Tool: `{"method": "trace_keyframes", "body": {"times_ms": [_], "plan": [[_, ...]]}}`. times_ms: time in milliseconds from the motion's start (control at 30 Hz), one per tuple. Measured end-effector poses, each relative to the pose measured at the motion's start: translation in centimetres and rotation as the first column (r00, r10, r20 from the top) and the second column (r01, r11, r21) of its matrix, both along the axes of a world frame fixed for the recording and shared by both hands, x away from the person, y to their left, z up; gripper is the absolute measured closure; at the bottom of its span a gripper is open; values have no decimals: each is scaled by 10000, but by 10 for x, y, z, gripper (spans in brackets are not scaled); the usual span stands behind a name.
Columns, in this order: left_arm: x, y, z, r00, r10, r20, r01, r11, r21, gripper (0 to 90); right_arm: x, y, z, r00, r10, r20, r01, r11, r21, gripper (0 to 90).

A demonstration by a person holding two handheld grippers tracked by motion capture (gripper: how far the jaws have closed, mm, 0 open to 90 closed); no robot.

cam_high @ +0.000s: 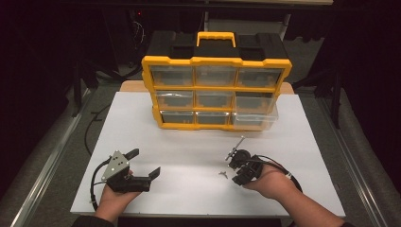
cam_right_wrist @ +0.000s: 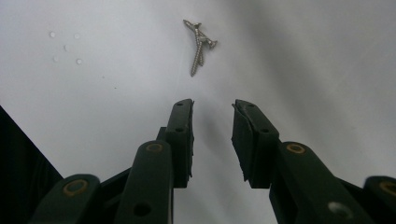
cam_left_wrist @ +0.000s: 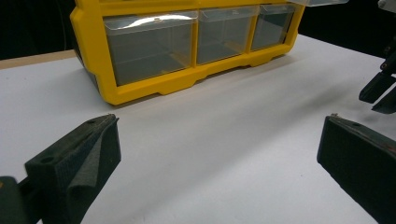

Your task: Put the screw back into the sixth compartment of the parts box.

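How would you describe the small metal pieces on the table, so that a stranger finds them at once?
Start at the yellow organizer on the white table. Come toward the person's right gripper. Just left of it lie the screws, thin and silver, crossed over each other; nothing else loose lies on the table.

Light: dim room, white surface (cam_high: 198, 156) lit from above, surroundings near black | Glare: soft highlight on clear drawers (cam_left_wrist: 149, 18) in left gripper view | Shadows: soft, diffuse beneath the jaws in right gripper view | Focus: near jaws slightly soft, high view low-resolution
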State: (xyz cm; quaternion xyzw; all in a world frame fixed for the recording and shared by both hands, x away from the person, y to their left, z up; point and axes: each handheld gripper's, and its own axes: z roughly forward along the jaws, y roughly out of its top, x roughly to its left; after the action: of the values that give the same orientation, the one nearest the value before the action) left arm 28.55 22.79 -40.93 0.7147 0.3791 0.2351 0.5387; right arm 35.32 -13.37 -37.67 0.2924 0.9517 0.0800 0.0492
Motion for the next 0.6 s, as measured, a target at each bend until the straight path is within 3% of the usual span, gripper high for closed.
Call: {"method": "trace_keyframes", "body": {"times_ms": [600], "plan": [[0, 1, 0, 10000, 40, 18, -40, 10000, -25, 1, 6, 18, -9, 9993, 194, -316, -197, 9997, -114, 780]]}}
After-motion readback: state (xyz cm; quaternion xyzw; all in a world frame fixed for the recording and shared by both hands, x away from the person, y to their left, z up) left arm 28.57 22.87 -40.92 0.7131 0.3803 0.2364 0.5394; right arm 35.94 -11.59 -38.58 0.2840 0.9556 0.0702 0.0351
